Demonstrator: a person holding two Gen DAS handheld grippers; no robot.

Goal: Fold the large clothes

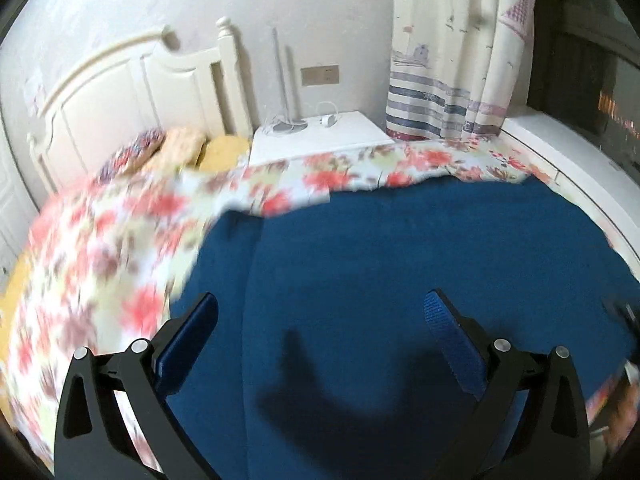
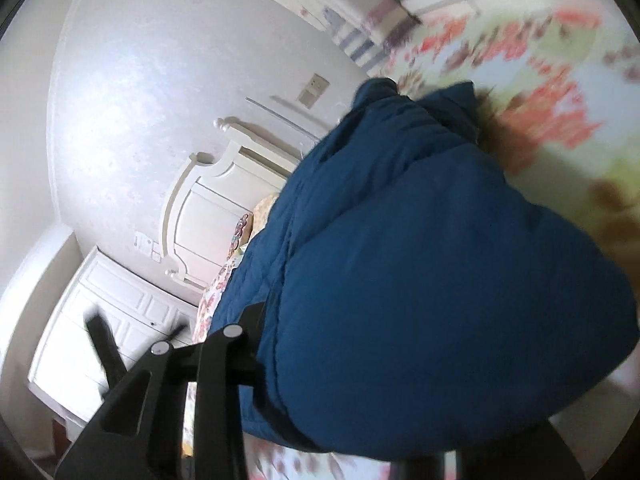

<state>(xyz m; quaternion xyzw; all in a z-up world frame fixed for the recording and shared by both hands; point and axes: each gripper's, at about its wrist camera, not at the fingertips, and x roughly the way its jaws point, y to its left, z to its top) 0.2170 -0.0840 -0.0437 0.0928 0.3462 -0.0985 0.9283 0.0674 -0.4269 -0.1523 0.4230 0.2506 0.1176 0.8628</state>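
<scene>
Left claw (image 1: 320, 332) spread, hovering over the blue padded coat (image 1: 400, 260) on the bed's floral sheet (image 1: 100, 260). Right claw (image 2: 360, 360) pinching a thick bunch of coat, lifted. Risk: bulky slick padding slips out mid-fold, or the fold drags the sheet along

no readable text, labels or numbers anywhere

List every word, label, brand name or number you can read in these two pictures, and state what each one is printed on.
None can be read in either view.
blue coat: no label or brand showing.
curtain: printed pictures and stripes only, no words.
wall plate: too small to show any marking.
floral bedspread: blurred pattern, no lettering.
</scene>
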